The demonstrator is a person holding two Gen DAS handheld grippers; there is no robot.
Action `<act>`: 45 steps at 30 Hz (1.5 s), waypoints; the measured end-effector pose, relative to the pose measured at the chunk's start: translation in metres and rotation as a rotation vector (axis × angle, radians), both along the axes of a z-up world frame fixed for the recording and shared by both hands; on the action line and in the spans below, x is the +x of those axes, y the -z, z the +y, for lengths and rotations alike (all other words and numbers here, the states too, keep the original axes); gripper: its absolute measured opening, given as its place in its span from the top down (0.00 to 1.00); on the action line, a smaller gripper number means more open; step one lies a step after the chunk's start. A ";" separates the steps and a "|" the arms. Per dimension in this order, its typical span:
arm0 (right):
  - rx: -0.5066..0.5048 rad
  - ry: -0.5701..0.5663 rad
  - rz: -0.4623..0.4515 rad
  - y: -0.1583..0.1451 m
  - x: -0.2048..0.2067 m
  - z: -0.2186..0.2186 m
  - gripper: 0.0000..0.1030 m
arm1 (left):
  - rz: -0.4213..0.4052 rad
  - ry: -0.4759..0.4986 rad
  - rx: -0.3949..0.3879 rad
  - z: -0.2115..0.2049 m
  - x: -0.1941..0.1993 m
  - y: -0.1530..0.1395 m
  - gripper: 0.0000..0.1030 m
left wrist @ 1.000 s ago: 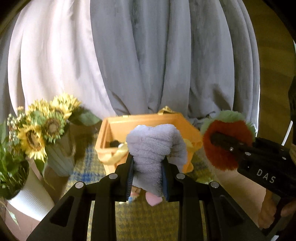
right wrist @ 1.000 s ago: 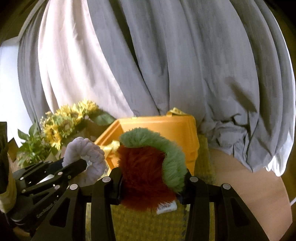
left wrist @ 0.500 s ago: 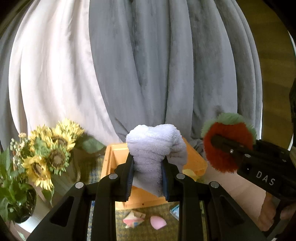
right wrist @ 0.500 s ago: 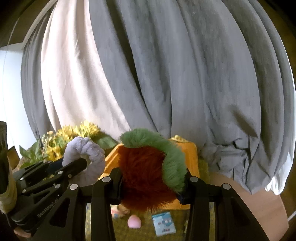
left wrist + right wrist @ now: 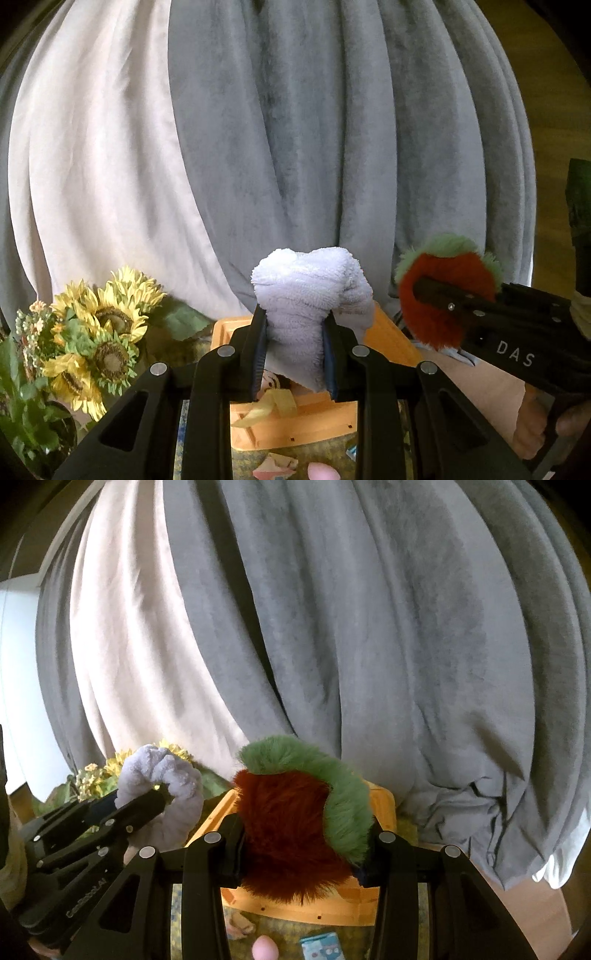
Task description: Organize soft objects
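My left gripper (image 5: pixel 294 350) is shut on a pale lilac plush cloth (image 5: pixel 312 295), held up above an orange box (image 5: pixel 295 421). The cloth also shows in the right wrist view (image 5: pixel 166 794) with the left gripper (image 5: pixel 147 805) at the left. My right gripper (image 5: pixel 299 845) is shut on a red furry toy with a green fringe (image 5: pixel 295 812), held above the same orange box (image 5: pixel 325 908). In the left wrist view the red toy (image 5: pixel 447 295) and the right gripper (image 5: pixel 480 314) are to the right of the cloth.
Sunflowers in vases (image 5: pixel 99 339) stand left of the box. Grey and white curtains (image 5: pixel 295 147) hang behind. Small items lie on the yellow-green mat in front of the box: a pink egg shape (image 5: pixel 264 949), a blue card (image 5: pixel 321 943), a pink scrap (image 5: pixel 277 463).
Both grippers have risen with their toys: the orange box and sunflowers have dropped lower in both views, and more curtain fills the frames.
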State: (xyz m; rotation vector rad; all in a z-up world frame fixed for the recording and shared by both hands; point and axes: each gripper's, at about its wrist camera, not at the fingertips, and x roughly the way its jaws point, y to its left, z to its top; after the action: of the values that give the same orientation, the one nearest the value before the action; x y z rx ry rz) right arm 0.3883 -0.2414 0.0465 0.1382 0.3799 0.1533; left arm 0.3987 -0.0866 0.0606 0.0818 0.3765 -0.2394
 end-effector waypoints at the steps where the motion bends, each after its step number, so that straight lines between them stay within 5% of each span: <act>1: 0.001 -0.002 0.007 -0.001 0.004 -0.001 0.59 | 0.001 -0.003 0.000 0.000 0.004 -0.001 0.75; 16: -0.014 -0.049 0.186 0.009 0.079 -0.003 0.58 | 0.159 0.031 -0.034 -0.004 0.069 0.012 0.75; 39: -0.034 -0.041 0.502 0.085 0.163 -0.014 0.58 | 0.418 0.003 0.078 -0.018 0.151 0.089 0.74; 45: -0.043 -0.037 0.544 0.098 0.174 -0.014 0.56 | 0.461 0.019 0.101 -0.022 0.159 0.104 0.67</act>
State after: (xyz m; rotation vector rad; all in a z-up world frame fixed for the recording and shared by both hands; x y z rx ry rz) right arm 0.5627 -0.2553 -0.0514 0.1289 0.9282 0.1426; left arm 0.5578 -0.1081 -0.0429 0.1305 0.8471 -0.2578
